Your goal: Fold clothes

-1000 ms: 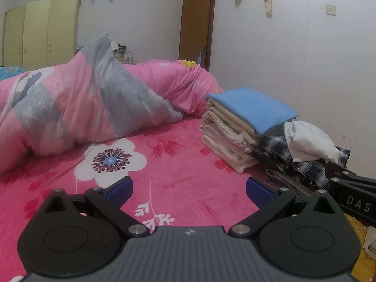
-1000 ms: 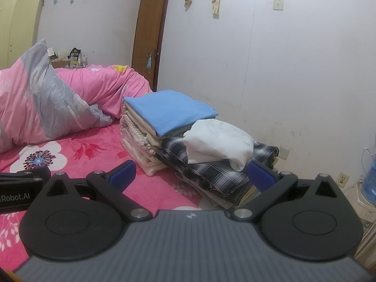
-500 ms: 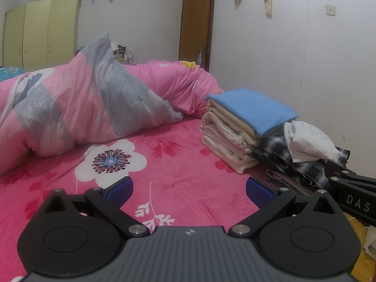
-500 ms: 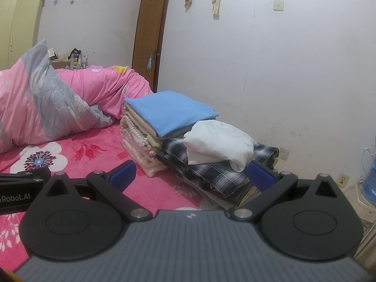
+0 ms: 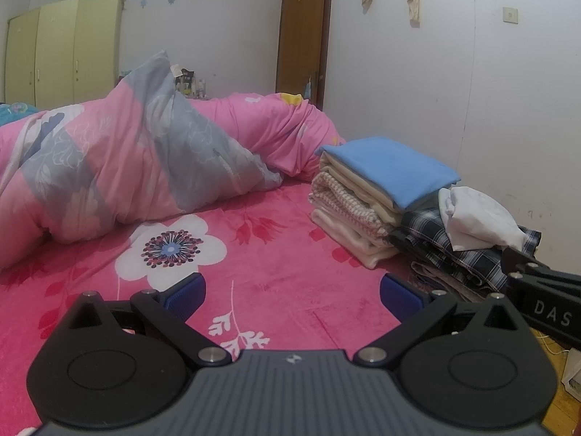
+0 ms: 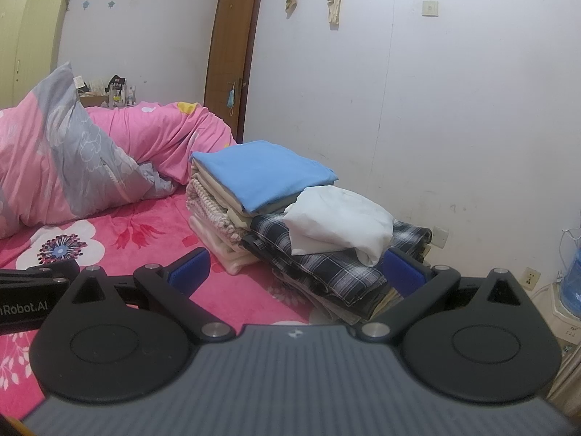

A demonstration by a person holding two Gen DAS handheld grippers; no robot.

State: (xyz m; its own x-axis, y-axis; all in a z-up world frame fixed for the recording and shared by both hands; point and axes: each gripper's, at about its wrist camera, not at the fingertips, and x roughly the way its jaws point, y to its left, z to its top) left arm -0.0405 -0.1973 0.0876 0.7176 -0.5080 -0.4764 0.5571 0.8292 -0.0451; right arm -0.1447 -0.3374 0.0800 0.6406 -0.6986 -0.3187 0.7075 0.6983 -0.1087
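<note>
Your left gripper and right gripper both have fingers spread and empty, while the white garment lies centre-frame on the plaid pile, just beyond your right fingers.

left gripper jaws wide apart, empty | over pink bedsheet | folded stack right
</note>
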